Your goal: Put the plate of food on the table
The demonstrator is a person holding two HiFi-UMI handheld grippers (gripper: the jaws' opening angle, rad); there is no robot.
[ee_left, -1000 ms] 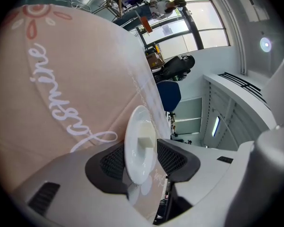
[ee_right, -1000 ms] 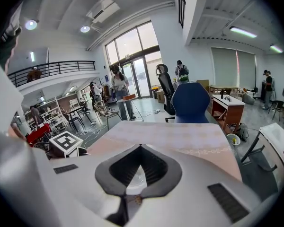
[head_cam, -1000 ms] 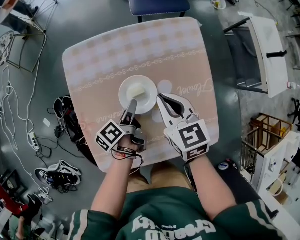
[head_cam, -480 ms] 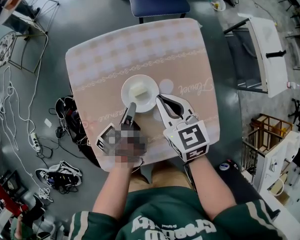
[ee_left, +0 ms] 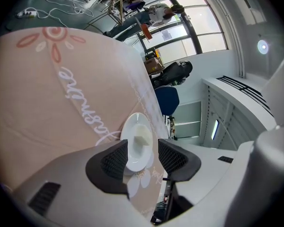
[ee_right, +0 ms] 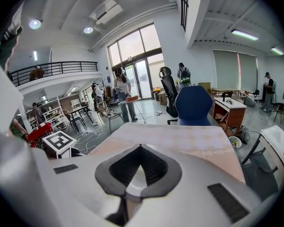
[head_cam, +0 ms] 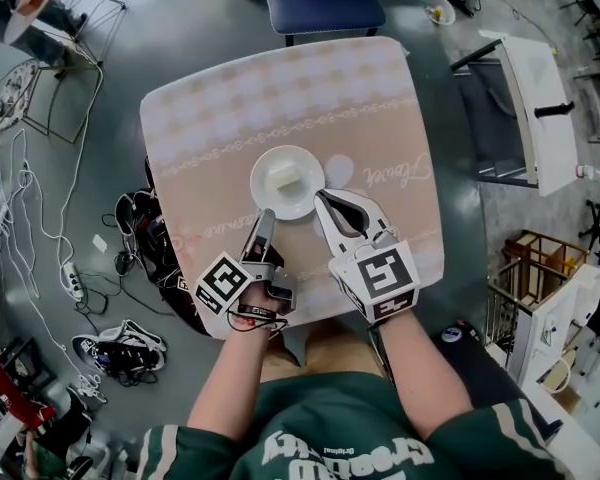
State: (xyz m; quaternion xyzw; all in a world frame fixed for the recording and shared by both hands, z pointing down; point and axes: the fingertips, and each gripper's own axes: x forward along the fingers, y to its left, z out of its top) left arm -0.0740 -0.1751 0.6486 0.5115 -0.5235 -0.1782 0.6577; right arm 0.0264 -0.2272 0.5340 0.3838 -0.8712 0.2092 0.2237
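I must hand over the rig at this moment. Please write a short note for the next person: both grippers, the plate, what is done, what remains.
Left gripper: open, its jaws have just been opening; the plate lies just ahead of the pads, not gripped.
Right gripper: shut, empty, beside the plate's right edge.
Plate with the pale piece of food: flat on the table, near its middle.
Done: the plate is on the table; no gripper holds it.
Left: probably only to draw both grippers back.

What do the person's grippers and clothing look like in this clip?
The left gripper and right gripper have pale bodies and black ribbed pads. Each carries a white cube with black square markers. The person wears a green shirt with white lettering and white-striped short sleeves.
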